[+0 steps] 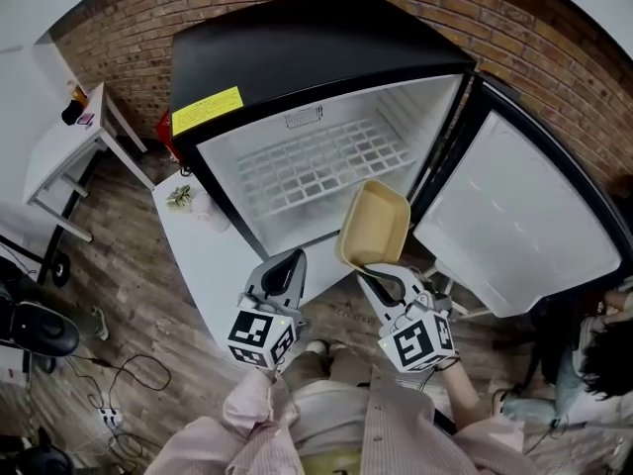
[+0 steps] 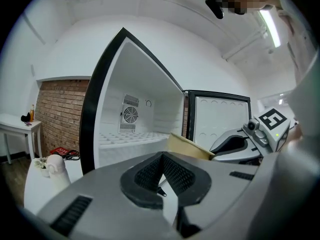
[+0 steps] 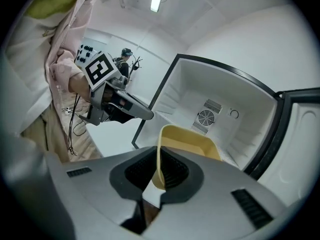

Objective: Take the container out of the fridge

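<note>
A small black fridge stands with its door swung wide to the right; its white inside holds a bare wire shelf. My right gripper is shut on the rim of a shallow tan container, held tilted in front of the fridge opening. In the right gripper view the container has its wall pinched between the pads, right gripper. My left gripper hangs beside it on the left, shut and empty. The left gripper view shows the left gripper with jaws together and the container just beyond.
A white low table with a small plant stands left of the fridge. A white side table is at the far left. Cables lie on the wooden floor. Another person is at the right edge.
</note>
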`<state>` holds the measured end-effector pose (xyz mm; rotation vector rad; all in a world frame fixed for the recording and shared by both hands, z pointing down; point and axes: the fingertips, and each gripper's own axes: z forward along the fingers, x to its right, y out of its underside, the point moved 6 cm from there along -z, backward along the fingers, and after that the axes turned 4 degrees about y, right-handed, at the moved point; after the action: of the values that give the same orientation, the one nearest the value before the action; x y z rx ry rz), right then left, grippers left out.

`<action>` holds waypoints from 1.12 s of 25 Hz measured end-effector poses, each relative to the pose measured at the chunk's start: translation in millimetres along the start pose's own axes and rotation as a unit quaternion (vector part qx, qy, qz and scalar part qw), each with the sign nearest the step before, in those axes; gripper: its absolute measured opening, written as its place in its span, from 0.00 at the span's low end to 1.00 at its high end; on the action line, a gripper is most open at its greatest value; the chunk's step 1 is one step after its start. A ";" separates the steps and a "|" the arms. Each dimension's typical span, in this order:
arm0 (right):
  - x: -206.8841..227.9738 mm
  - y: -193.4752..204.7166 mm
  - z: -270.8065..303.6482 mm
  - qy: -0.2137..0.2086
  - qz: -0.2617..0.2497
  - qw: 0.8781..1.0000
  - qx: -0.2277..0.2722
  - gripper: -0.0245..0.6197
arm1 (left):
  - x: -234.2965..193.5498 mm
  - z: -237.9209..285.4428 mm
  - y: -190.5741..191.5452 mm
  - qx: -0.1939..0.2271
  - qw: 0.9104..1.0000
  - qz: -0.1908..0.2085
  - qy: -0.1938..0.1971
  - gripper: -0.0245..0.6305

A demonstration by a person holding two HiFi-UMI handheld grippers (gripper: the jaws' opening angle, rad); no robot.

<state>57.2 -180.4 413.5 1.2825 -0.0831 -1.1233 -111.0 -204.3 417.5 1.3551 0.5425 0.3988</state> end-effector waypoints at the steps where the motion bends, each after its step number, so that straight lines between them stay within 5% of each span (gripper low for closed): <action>1: -2.0 2.0 -0.4 -0.003 0.001 1.000 0.000 0.07 | 0.6 -0.7 2.3 -0.001 1.000 0.000 -0.004 0.02; 28: -20.7 14.7 1.1 -0.045 0.002 0.999 0.001 0.07 | 4.8 -16.6 17.8 -0.008 0.999 -0.009 -0.039 0.02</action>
<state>55.1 -168.8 435.9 1.2322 -0.1533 -1.1785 -116.1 -185.1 432.3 1.3449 0.4857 0.3337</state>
